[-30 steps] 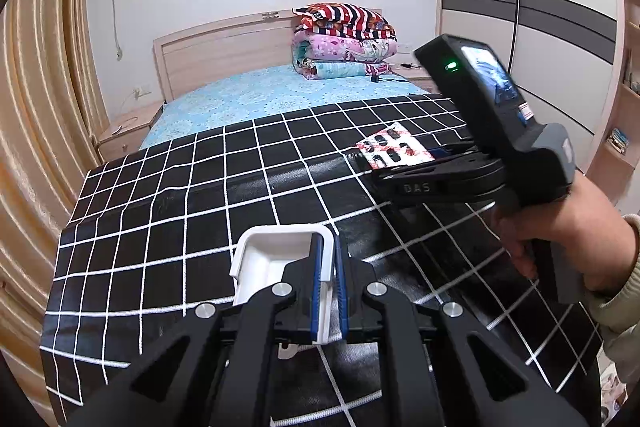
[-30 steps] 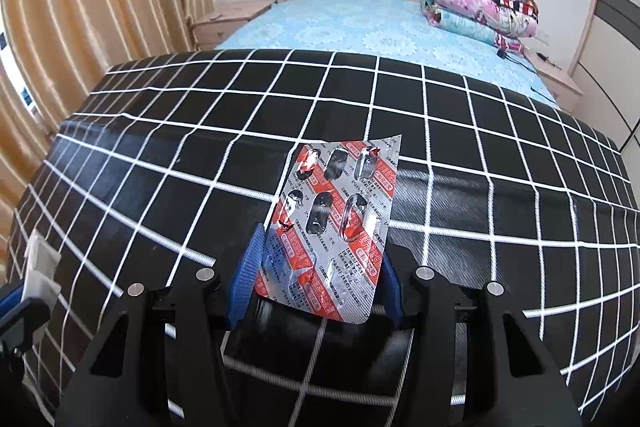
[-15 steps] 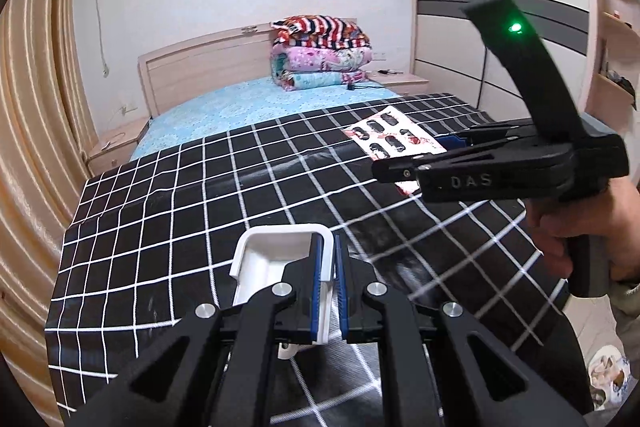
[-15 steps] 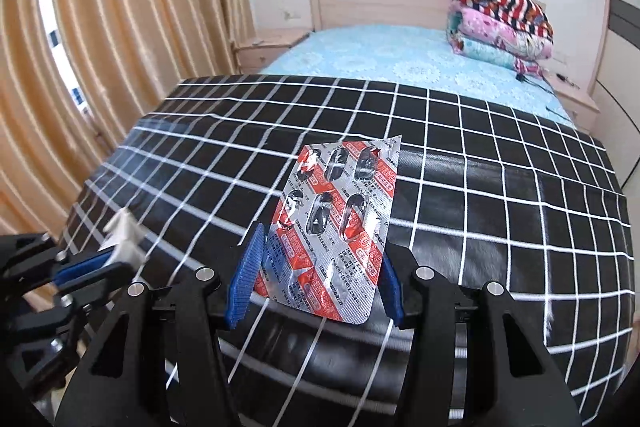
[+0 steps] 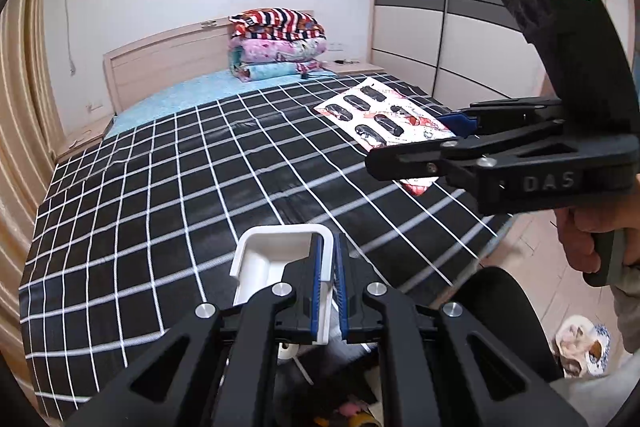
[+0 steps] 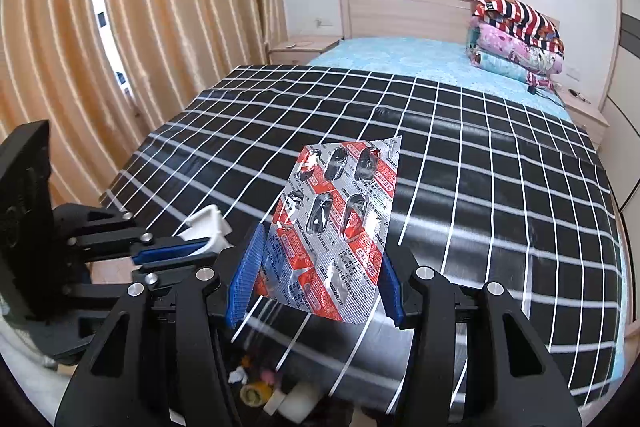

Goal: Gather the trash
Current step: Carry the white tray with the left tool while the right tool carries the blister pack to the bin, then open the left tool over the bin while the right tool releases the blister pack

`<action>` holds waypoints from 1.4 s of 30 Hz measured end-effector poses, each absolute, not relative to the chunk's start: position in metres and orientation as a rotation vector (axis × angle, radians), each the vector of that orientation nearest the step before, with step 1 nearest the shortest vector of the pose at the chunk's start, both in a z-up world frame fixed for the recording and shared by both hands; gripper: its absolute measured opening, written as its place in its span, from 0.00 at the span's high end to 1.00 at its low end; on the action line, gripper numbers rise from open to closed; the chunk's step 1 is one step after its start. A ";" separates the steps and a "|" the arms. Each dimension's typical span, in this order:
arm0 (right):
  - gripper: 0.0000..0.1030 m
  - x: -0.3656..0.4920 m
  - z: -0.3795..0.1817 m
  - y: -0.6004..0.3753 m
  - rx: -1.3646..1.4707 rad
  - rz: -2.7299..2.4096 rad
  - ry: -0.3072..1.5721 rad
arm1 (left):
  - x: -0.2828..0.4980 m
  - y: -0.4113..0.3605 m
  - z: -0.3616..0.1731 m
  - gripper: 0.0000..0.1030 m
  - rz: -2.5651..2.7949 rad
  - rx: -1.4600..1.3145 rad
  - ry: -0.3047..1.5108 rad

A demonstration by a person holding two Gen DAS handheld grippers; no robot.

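My left gripper (image 5: 327,287) is shut on one wall of a small white plastic tray (image 5: 276,255), held above the foot edge of the bed. The same gripper (image 6: 176,253) and tray (image 6: 208,223) show at the left of the right wrist view. My right gripper (image 6: 316,279) is shut on a red and silver blister pack (image 6: 336,223), its pads pressing the pack's two long edges. From the left wrist view that gripper (image 5: 416,143) hangs to the right, a hand on its handle, with the blister pack (image 5: 380,119) sticking out over the bed.
A black cover with white checks (image 5: 180,187) lies over the bed. Below both grippers, past the bed's edge, a dark container holds scraps of trash (image 6: 272,391). Folded blankets (image 6: 516,35) are stacked at the headboard. Curtains (image 6: 160,27) hang left, a wardrobe (image 5: 460,7) stands right.
Both grippers have drawn back from over the bed to its foot edge, still holding the tray and the blister pack. The floor and the trash below have come into view.
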State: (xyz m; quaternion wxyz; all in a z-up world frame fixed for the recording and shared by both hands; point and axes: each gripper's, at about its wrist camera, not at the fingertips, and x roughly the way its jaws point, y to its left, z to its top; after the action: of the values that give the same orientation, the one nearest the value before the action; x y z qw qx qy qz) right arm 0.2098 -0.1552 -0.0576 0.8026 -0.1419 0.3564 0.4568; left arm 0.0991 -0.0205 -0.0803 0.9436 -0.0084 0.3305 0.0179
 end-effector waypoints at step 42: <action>0.50 0.133 -0.274 -0.173 -0.360 1.019 1.362 | 0.072 -0.040 -0.290 0.94 -0.152 -0.207 1.197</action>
State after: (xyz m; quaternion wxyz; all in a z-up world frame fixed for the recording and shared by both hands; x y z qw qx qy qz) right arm 0.1326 -0.1728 -0.2737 0.6454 -0.1583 0.5984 0.4476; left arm 0.0722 -0.0401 -0.2899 0.8185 -0.0973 0.5617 -0.0712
